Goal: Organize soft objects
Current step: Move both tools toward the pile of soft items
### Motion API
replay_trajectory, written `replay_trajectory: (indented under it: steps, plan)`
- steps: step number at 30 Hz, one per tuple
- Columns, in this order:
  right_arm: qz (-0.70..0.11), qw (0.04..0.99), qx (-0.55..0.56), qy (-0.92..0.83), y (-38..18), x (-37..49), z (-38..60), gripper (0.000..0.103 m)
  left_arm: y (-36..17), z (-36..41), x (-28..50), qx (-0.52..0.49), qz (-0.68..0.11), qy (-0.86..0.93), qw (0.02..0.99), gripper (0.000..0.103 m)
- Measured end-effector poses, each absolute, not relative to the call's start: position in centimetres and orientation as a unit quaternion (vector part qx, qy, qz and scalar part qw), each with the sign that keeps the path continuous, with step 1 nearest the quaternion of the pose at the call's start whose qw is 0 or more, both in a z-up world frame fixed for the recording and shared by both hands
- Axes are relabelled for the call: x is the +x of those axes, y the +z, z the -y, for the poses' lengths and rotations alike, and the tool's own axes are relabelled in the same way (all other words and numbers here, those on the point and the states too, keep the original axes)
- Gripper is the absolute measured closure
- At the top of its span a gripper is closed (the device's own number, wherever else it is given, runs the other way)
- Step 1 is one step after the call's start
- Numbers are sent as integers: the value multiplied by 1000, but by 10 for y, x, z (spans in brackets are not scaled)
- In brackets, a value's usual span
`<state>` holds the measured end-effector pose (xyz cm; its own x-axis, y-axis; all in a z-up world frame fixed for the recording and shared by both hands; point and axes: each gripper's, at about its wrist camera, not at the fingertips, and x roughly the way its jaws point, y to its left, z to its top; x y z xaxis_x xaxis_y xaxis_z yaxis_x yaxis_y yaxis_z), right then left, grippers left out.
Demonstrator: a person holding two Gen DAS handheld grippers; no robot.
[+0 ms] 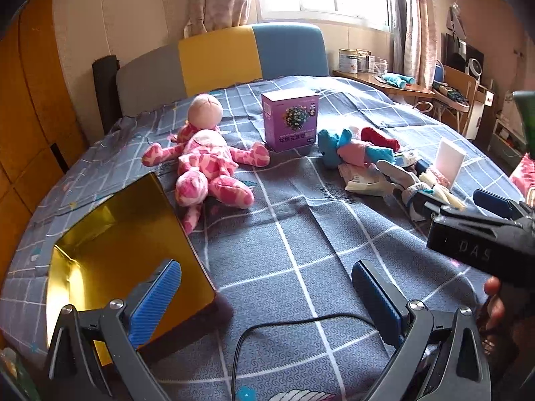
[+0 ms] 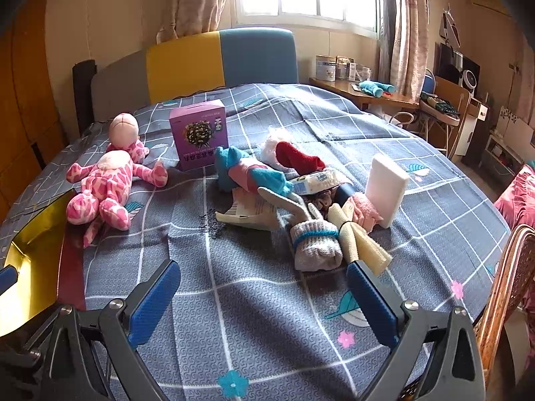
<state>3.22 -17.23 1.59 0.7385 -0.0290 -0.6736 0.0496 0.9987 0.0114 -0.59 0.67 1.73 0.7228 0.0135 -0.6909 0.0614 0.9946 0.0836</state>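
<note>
On the bed (image 2: pixel 267 300), I am holding my left gripper (image 1: pixel 267 297) and right gripper (image 2: pixel 264 297) with jaws apart, gripping nothing. A pink plush toy (image 1: pixel 207 163) is lying beside the gold box (image 1: pixel 133 250); a pile of socks (image 2: pixel 301 200) is sitting near the purple carton (image 2: pixel 199 140).

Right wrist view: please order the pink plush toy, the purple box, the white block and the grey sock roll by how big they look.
1. pink plush toy
2. purple box
3. white block and grey sock roll: these look alike, and the sock roll is nearer the camera, so I do not rank them.
</note>
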Motion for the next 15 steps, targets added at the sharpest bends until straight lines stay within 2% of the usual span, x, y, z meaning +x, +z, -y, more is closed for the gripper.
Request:
replay_trajectory:
  steps: [5, 15]
  plan:
    - [-362, 931, 20, -40, 20, 41, 197, 1, 16, -11, 2, 22, -390, -38, 920, 0]
    - [-364, 927, 30, -87, 36, 58, 267, 1, 22, -1, 25, 33, -390, -52, 919, 0]
